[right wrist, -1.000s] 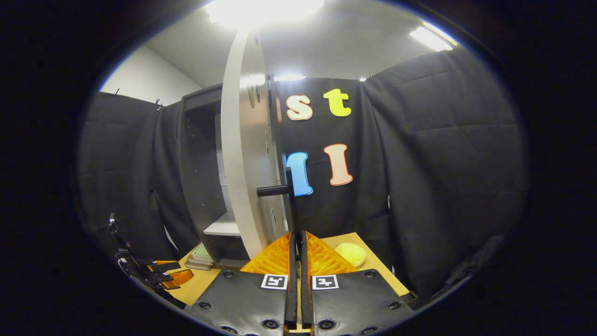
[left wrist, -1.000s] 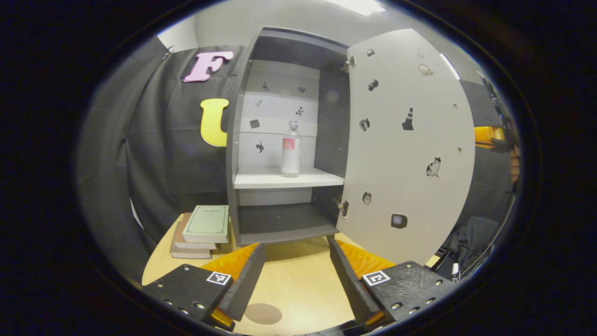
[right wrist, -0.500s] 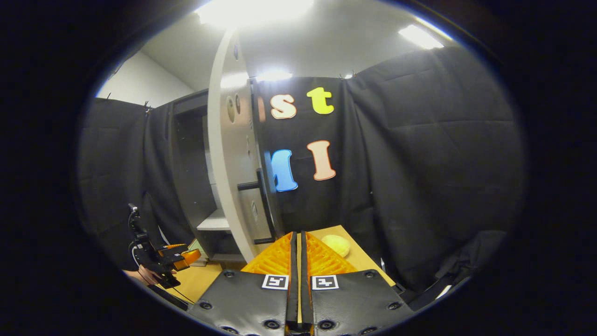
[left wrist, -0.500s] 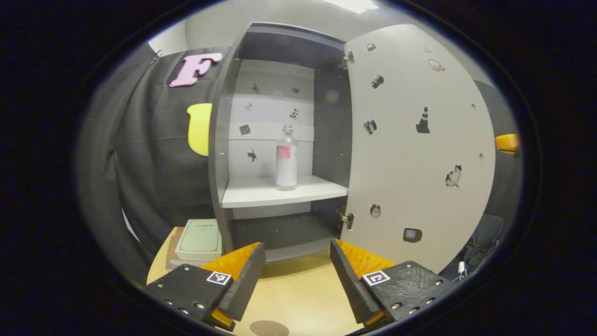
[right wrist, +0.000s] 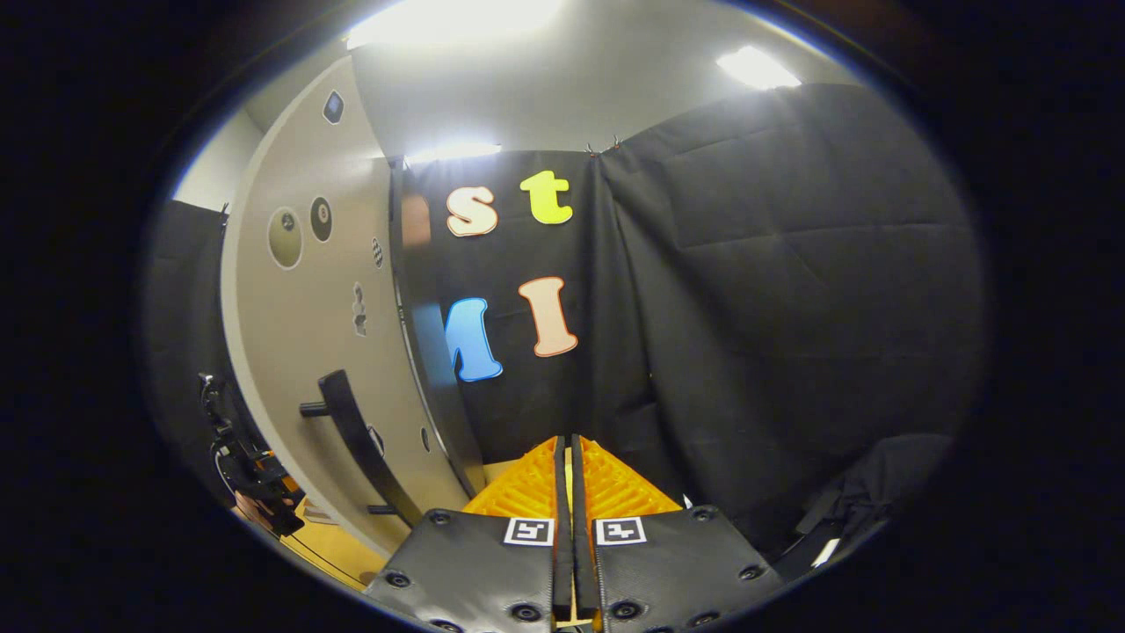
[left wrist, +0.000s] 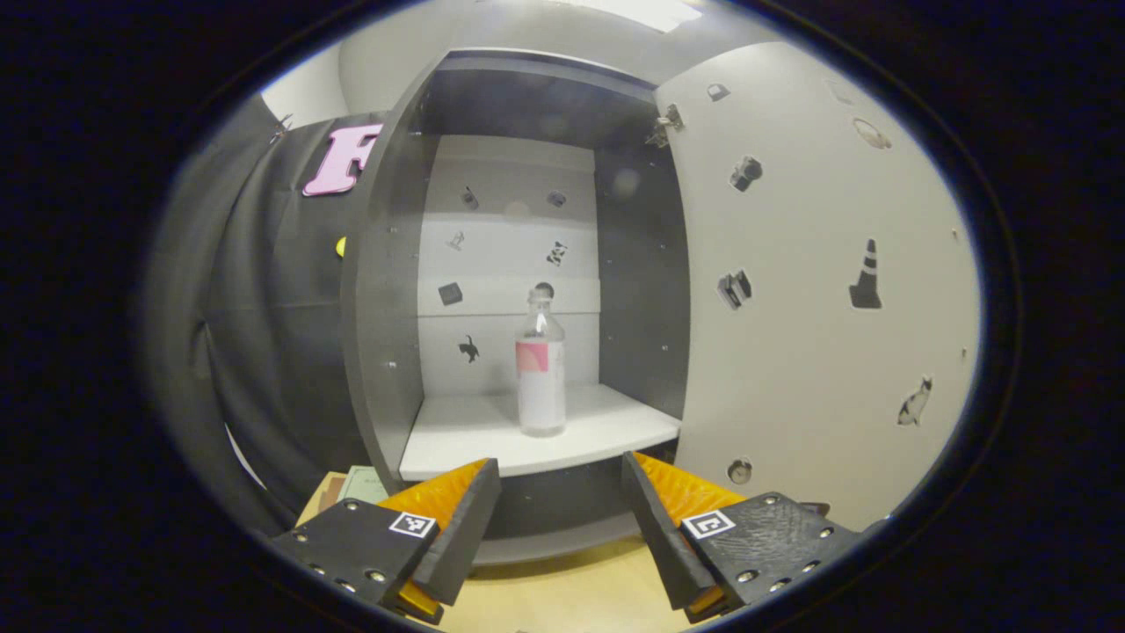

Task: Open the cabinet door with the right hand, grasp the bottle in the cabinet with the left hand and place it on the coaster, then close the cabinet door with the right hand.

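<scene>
The cabinet (left wrist: 380,290) stands open, its pale door (left wrist: 817,290) swung out to the right. A clear bottle (left wrist: 540,365) with a pink label and white contents stands upright on the white shelf (left wrist: 466,435). My left gripper (left wrist: 559,492) is open, just in front of the shelf edge and a little below the bottle, touching nothing. In the right gripper view the door's outer face (right wrist: 308,352) with its dark handle (right wrist: 356,435) stands to the left. My right gripper (right wrist: 567,457) is shut and empty, off the handle.
Stacked books (left wrist: 352,488) lie on the wooden table (left wrist: 562,598) left of the cabinet. Black cloth walls close the booth behind and to the right. The left gripper and the hand holding it (right wrist: 250,479) show at the lower left of the right gripper view.
My left gripper has risen and moved toward the shelf; the bottle looms larger. My right gripper has drawn back to the right of the door, so the handle now stands to its left.
</scene>
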`<state>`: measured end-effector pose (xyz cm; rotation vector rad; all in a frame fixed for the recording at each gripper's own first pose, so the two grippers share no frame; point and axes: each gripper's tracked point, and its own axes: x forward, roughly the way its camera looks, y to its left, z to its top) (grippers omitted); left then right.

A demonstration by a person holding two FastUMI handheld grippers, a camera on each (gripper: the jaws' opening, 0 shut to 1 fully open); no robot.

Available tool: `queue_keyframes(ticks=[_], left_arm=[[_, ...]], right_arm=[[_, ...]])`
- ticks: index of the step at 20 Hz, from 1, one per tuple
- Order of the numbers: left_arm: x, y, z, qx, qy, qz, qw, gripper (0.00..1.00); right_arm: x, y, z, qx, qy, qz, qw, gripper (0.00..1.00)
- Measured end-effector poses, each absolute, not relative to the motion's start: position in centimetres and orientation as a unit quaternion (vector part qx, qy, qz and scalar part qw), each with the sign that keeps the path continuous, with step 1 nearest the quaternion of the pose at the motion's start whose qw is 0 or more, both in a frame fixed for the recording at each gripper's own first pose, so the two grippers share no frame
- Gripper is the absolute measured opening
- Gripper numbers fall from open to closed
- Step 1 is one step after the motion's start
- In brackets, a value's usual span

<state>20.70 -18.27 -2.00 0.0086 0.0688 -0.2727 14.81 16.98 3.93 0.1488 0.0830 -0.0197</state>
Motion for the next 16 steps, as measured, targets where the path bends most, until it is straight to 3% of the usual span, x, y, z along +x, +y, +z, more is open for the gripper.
queue_keyframes(ticks=[1, 3, 4, 5, 7, 10, 14, 16], left_arm=[[21.9, -18.5, -1.4, 0.005, 0.03, -0.133, 0.991, 0.86], [23.8, -18.9, -0.2, 0.004, 0.023, -0.126, 0.992, 0.88], [24.9, -19.0, 0.3, 0.004, 0.021, -0.123, 0.992, 0.84], [25.9, -19.1, 0.7, 0.004, 0.018, -0.119, 0.993, 0.86], [28.0, -19.4, 1.1, 0.002, 0.017, -0.113, 0.993, 0.84], [31.0, -19.8, 1.7, -0.003, 0.015, -0.108, 0.994, 0.84], [34.8, -20.2, 1.9, -0.012, 0.014, -0.104, 0.994, 0.84], [36.3, -20.7, 1.9, -0.022, 0.015, -0.11, 0.994, 0.86]], right_arm=[[15.5, 17.3, 4.1, 0.083, 0.038, -0.004, 0.996, 0.0], [16.3, 17.5, 4.2, 0.096, 0.036, -0.003, 0.995, 0.24], [16.4, 17.4, 4.2, 0.1, 0.035, -0.006, 0.994, 0.27], [16.8, 17.4, 4.1, 0.101, 0.034, -0.004, 0.994, 0.27], [17.2, 17.1, 3.9, 0.098, 0.037, -0.005, 0.994, 0.37], [17.7, 16.2, 3.5, 0.082, 0.048, -0.013, 0.995, 0.41], [18.2, 15.6, 2.9, 0.063, 0.058, -0.015, 0.996, 0.81], [18.2, 15.0, 2.7, 0.05, 0.061, -0.025, 0.997, 0.91]])
